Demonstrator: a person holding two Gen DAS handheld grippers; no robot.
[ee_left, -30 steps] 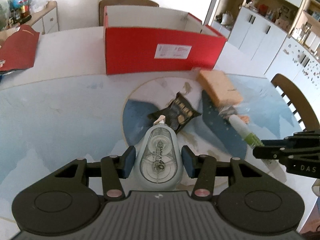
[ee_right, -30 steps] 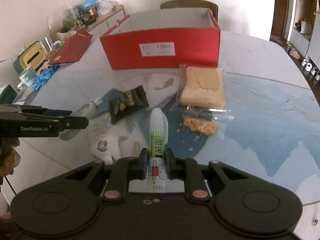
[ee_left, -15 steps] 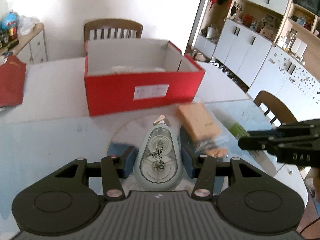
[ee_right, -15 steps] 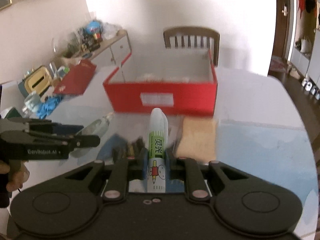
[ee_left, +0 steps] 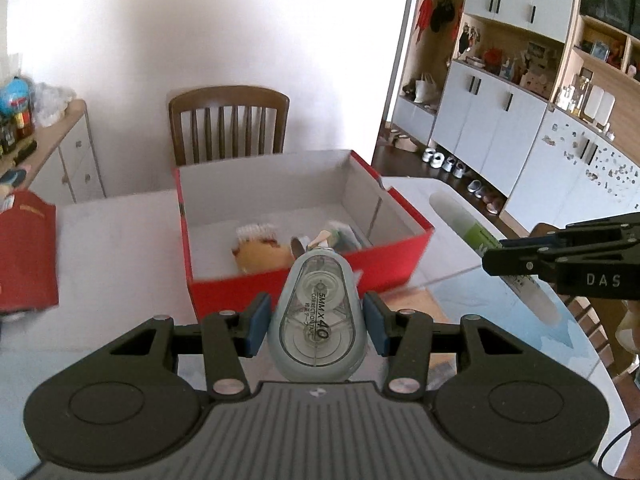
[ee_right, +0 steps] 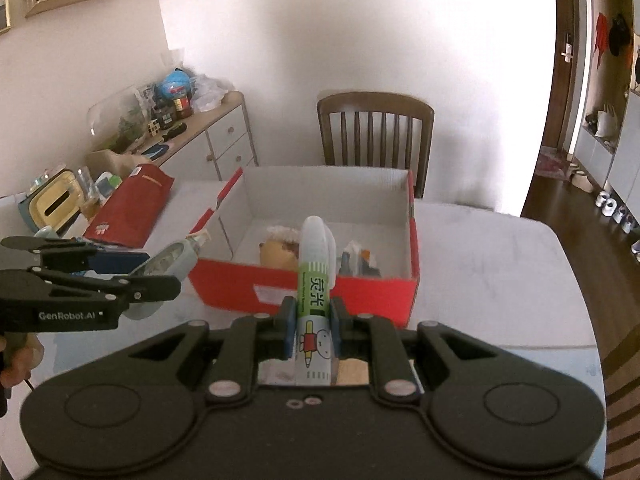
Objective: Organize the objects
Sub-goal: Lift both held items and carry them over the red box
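**Desk:** Both grippers have risen off the table since a second ago and now hang before the red box (ee_left: pixel 304 216), whose inside has come into sight?

**Photographer:** Yes. The left gripper (ee_left: pixel 316 318) is clamped on the correction tape (ee_left: pixel 316 320), blue pads pressing its clear shell on both sides, nose pointing at the box. The right gripper (ee_right: pixel 310 330) is squeezed tight on the glue stick (ee_right: pixel 314 300), which stands up between its pads with its white cap toward the box.

**Desk:** What's in the box already?

**Photographer:** A brown, rounded item (ee_left: pixel 262 254) with a white frilled top, and some small packets (ee_right: pixel 358 262) near the right wall. I can't identify them more closely.

**Desk:** How far along?

**Photographer:** Partway, I'd judge. Some things are packed and two more are held short of the near wall, neither over the opening yet. Both remain to be carried in and let go. The table near the person is hidden behind the grippers, so whether more waits there I can't tell.
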